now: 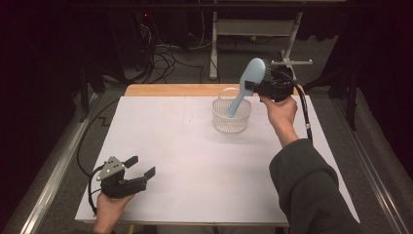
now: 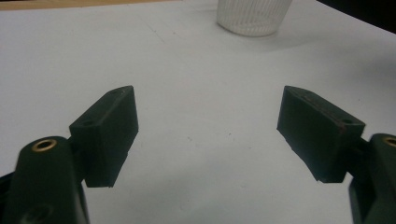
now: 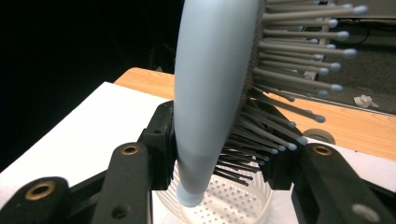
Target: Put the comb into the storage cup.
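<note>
Now your right tongs (image 1: 254, 87) clamp the pale blue hairbrush (image 1: 247, 83) across its bristled head, handle tip dipping into the white perforated basket (image 1: 232, 117) at the far side of the surface (image 1: 195, 161). Next, lower it straight and let go. Your left tongs (image 1: 141, 166) rest open, empty, near the front edge.

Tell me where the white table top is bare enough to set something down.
Most of the white table top is bare: the wide middle between the left gripper and the basket, plus the far left corner. It is crowded at the basket, where the right gripper holds the hairbrush.
</note>
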